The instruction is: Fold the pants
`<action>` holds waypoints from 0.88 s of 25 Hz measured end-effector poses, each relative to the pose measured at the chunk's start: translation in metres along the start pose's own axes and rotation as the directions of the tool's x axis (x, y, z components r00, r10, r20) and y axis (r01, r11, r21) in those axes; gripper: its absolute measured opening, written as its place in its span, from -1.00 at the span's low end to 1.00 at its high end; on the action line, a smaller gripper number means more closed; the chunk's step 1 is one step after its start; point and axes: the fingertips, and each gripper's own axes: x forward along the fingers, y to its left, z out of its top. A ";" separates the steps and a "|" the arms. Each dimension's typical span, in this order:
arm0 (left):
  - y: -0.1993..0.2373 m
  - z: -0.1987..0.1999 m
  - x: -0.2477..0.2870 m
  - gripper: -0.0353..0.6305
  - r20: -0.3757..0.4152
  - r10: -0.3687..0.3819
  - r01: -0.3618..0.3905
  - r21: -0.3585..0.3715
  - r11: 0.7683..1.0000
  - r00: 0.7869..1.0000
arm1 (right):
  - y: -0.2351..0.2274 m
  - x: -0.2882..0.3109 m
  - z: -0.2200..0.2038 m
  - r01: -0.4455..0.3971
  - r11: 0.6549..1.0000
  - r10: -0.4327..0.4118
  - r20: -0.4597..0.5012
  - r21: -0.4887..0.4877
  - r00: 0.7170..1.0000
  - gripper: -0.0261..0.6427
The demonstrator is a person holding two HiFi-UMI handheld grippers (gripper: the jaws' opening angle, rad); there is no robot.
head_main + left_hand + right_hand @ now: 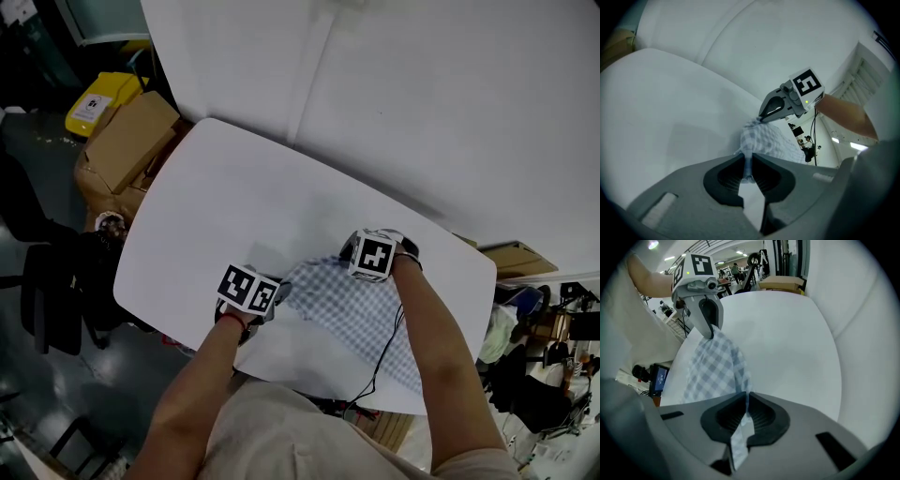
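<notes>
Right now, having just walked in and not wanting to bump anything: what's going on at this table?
A person stands at a white rounded table with a two-jaw gripper in each hand. The left gripper and the right gripper are each shut on one edge of a pair of blue-and-white checked cloth pants. The rest of the pants spreads from the grippers toward the table's near edge. No fold is finished yet.
</notes>
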 end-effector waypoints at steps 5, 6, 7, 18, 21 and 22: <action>-0.025 0.018 -0.029 -0.74 0.085 0.006 -0.014 0.089 0.996 0.996 | -0.006 -0.048 0.011 0.105 0.994 -0.104 0.138 0.000 0.985 -0.83; -0.031 0.021 -0.035 -0.74 0.097 0.014 -0.026 0.117 0.993 0.995 | -0.007 -0.058 0.013 0.132 0.991 -0.130 0.165 0.001 0.978 -0.83; -0.038 0.024 -0.040 -0.74 0.107 0.023 -0.038 0.147 0.988 0.994 | -0.008 -0.069 0.014 0.161 0.987 -0.159 0.188 0.003 0.969 -0.83; -0.110 0.054 -0.079 -0.75 0.180 0.158 -0.224 0.454 0.862 0.971 | -0.006 -0.192 0.020 0.547 0.836 -0.505 0.451 0.043 0.736 -0.83; -0.120 0.039 -0.064 -0.75 0.156 0.211 -0.262 0.524 0.811 0.965 | 0.020 -0.181 -0.009 0.538 0.841 -0.503 0.444 0.055 0.741 -0.83; -0.123 0.030 -0.054 -0.75 0.138 0.219 -0.259 0.537 0.803 0.966 | 0.031 -0.169 -0.023 0.522 0.851 -0.494 0.426 0.057 0.758 -0.83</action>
